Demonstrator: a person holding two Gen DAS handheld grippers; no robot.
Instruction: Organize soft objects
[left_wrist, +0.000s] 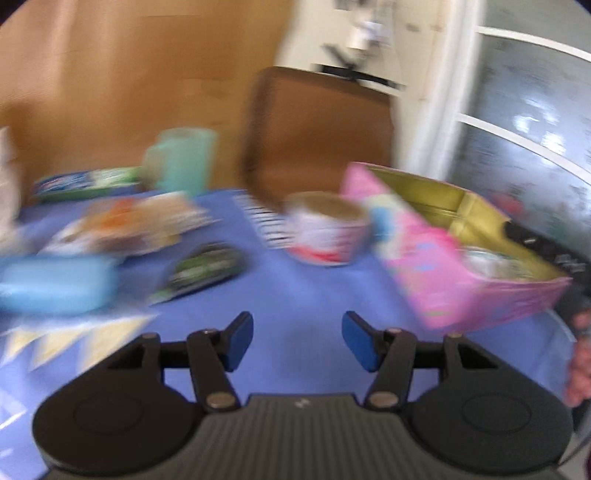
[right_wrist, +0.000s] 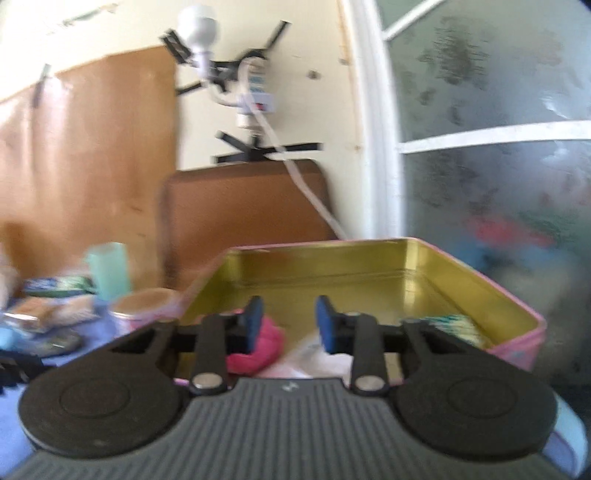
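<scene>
We see the pink tin (right_wrist: 517, 347) at centre right of the right wrist frame, its long axis running left to right, holding a pink soft lump (right_wrist: 269, 343) and a pale bundle (right_wrist: 317, 354). Our right hand-held gripper (right_wrist: 288, 325) hangs released above them. Our left hand-held gripper (left_wrist: 297, 341) is spread empty over the blue bench (left_wrist: 295, 288).

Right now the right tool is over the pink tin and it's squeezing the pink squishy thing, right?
Not quite. The right tool is over the pink tin, but it is open and squeezing nothing. The right wrist view shows the pink squishy thing lying inside the tin below the tool's left finger, with a clear gap between the two fingers.
</scene>
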